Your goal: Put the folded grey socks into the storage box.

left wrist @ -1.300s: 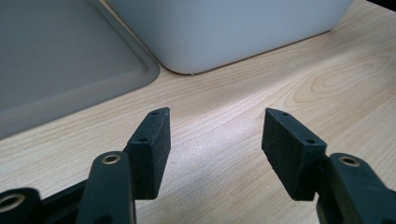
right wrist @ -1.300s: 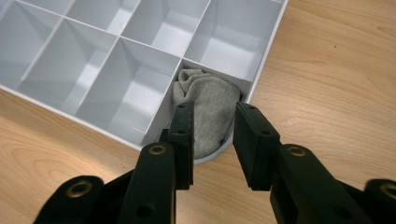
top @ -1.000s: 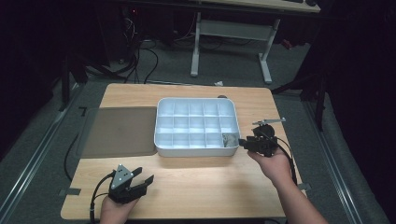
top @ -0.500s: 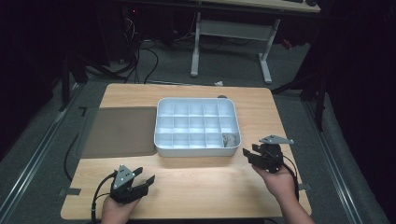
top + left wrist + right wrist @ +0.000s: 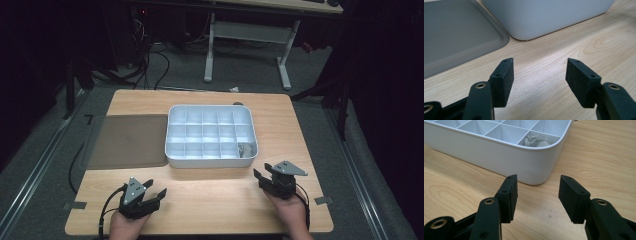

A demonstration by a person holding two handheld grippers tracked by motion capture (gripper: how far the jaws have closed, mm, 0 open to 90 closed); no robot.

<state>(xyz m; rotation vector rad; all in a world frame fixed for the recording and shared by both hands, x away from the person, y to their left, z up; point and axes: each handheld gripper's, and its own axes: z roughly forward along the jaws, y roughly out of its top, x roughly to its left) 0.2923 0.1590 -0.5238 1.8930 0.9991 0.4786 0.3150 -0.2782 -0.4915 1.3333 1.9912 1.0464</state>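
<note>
Crumpled grey cloth (image 5: pixel 537 140), corner compartment.

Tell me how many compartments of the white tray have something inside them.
1. Only the near-right corner compartment of the white tray holds something: a small grey crumpled item, also seen in the right gripper view. The other compartments look empty in the high view.

The small grey lump (image 5: pixel 245 149) in the near-right compartment of the divided tray (image 5: pixel 172 150) is reading too small to identify from the high view, and in the right gripper view the tray's rim is hiding its lower part (image 5: pixel 537 141). The person's forearms are running off the bottom edge, hands (image 5: pixel 292 217) half covered by each hand-held gripper. The left gripper view is cutting off the grey mat (image 5: pixel 454 37) and tray wall.
</note>
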